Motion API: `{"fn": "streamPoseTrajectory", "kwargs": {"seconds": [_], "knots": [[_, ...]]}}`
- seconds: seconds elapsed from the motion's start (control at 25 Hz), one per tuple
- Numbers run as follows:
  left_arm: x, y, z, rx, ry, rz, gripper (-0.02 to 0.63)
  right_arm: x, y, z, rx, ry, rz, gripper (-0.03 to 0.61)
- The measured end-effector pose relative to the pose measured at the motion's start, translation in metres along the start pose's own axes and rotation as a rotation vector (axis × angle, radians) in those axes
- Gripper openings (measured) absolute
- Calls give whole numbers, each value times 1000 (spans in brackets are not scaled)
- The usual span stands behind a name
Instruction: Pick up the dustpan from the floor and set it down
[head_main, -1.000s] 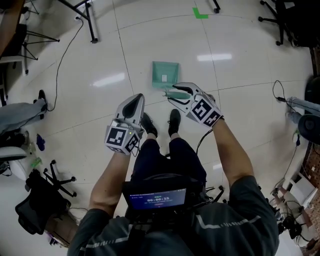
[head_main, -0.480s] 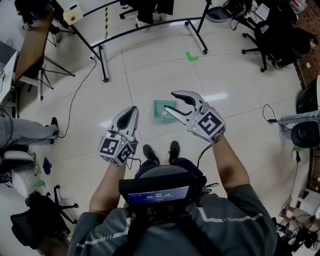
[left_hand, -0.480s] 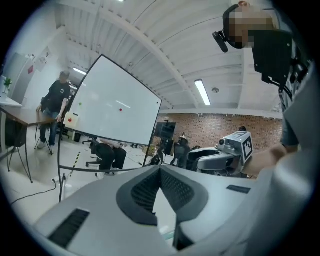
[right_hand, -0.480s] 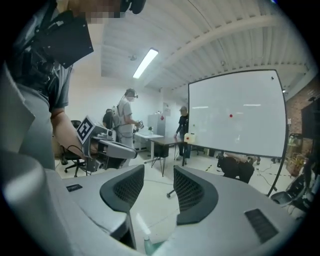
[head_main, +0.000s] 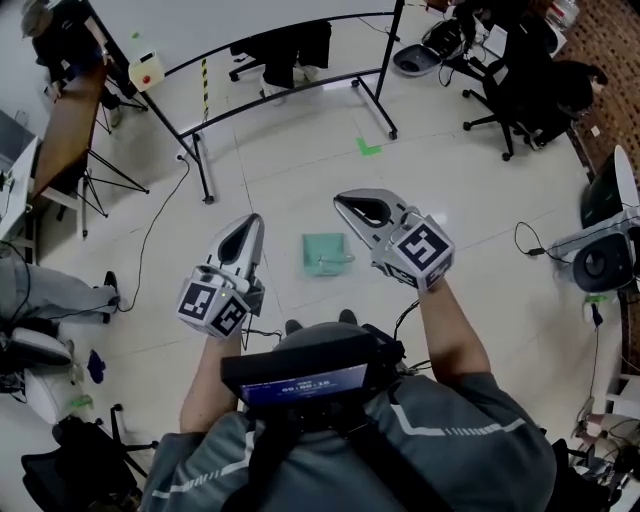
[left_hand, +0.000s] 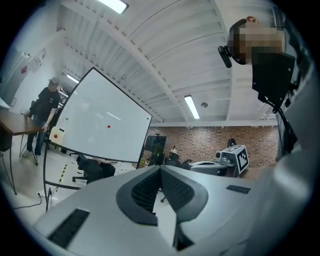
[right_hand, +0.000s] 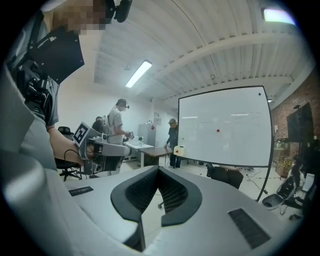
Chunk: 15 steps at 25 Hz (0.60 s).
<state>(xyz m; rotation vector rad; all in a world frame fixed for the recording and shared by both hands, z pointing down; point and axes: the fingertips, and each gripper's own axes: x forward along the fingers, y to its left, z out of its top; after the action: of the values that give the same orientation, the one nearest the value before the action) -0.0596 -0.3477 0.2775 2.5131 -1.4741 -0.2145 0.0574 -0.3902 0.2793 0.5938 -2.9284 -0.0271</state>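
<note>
The green dustpan (head_main: 325, 253) lies flat on the pale floor, in front of the person's feet and far below both grippers. My left gripper (head_main: 252, 222) is raised at the left with its jaws together and nothing in them; its pads meet in the left gripper view (left_hand: 160, 169). My right gripper (head_main: 343, 202) is raised at the right. Its jaws have just closed and are shut on nothing, as the right gripper view (right_hand: 159, 170) also shows. Both grippers point out level across the room, apart from the dustpan.
A wheeled whiteboard frame (head_main: 290, 60) stands ahead, with a green tape mark (head_main: 368, 147) on the floor before it. Office chairs (head_main: 520, 80) are at the back right. A cable (head_main: 150, 240) and a seated person's legs (head_main: 40, 290) are at the left. Other people (right_hand: 117, 125) stand by a desk.
Both grippers have risen well above the floor. The right gripper's jaws, open before, have closed on nothing. The dustpan stays on the floor and looks smaller and farther away.
</note>
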Motion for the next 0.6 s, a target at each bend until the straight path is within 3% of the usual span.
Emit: {"fn": "streamPoseTrajectory", "kwargs": {"seconds": [0.6], "knots": [[6, -22, 12, 30, 6, -51, 20, -15, -5, 26, 0, -16, -20, 21]]}}
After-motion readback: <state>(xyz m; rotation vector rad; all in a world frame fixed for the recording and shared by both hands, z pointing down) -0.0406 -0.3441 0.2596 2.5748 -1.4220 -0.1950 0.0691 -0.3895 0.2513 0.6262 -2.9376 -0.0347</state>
